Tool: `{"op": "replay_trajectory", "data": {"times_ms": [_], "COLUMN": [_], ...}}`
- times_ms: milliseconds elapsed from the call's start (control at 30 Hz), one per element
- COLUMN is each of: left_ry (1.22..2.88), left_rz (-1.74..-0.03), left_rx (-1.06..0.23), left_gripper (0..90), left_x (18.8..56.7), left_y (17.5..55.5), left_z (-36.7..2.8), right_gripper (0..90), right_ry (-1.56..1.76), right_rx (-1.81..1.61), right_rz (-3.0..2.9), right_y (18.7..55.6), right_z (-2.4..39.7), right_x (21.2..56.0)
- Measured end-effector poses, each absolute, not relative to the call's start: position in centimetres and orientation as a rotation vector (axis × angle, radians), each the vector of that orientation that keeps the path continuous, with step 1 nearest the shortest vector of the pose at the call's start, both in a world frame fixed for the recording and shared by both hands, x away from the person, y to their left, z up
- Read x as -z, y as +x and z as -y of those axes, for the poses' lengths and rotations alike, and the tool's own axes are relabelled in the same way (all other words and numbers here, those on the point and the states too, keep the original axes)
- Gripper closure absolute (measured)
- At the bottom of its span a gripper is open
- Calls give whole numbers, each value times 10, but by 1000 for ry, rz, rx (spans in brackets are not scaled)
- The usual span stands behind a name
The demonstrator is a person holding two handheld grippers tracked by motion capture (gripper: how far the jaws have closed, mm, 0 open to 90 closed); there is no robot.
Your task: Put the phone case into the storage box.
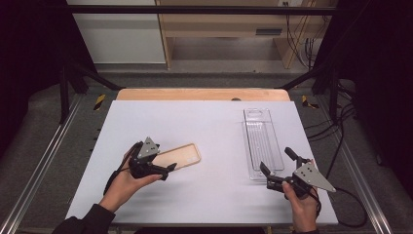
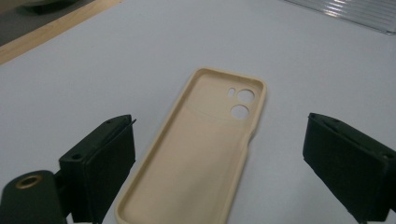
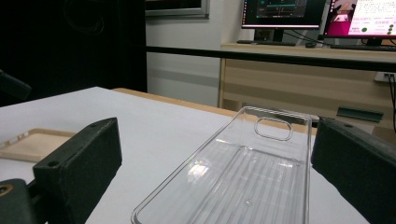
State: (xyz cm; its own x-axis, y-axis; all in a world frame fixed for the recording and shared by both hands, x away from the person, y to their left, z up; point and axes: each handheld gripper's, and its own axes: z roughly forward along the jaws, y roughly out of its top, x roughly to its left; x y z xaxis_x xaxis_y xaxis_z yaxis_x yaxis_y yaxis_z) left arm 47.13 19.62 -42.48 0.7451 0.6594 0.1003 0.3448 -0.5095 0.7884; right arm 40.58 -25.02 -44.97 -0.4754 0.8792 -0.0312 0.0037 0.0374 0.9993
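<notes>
The left claw (image 1: 168, 171) is open, with the tan phone case (image 1: 179, 157) lying flat on the white desk (image 1: 204, 126) left of the middle, its near end between the jaws. At the lower right, the right claw (image 1: 266, 176) is open around the clear tray (image 1: 262, 144).

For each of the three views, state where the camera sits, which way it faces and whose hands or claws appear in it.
High view: above the person's side, looking forward and down on the table; both hands, left claw, right claw.
Left gripper view: rides the left claw, looks down on the beige phone case between open jaws.
Right gripper view: rides the right claw, looks level over the clear tray toward a desk.
Shared: the right gripper view and high view both show the beige case.
</notes>
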Motion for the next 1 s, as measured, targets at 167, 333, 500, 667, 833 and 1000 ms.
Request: {"op": "replay_trajectory", "data": {"times_ms": [167, 333, 500, 667, 833, 1000], "left_ry": [2162, 2189, 2213, 2225, 2237, 2264], "left_rz": [-747, -745, -744, -751, -763, -766], "left_rx": [-482, -462, -440, -440, -438, -430], "left_gripper": [147, 242, 338, 456, 575, 704], "left_x": [424, 426, 427, 428, 430, 433], "left_y": [476, 479, 483, 487, 489, 491], "left_z": [-192, -188, -186, -186, -185, -182], "right_gripper": [22, 22, 22, 22, 22, 22], "right_ry": [918, 913, 914, 915, 915, 916], "right_rx": [-1527, -1524, -1524, -1522, -1520, -1520], "right_rz": [-1590, -1594, -1593, -1595, -1594, -1594], "right_y": [406, 406, 406, 406, 406, 406], "right_z": [251, 249, 249, 249, 250, 250], "right_x": [450, 450, 450, 450, 450, 450]}}
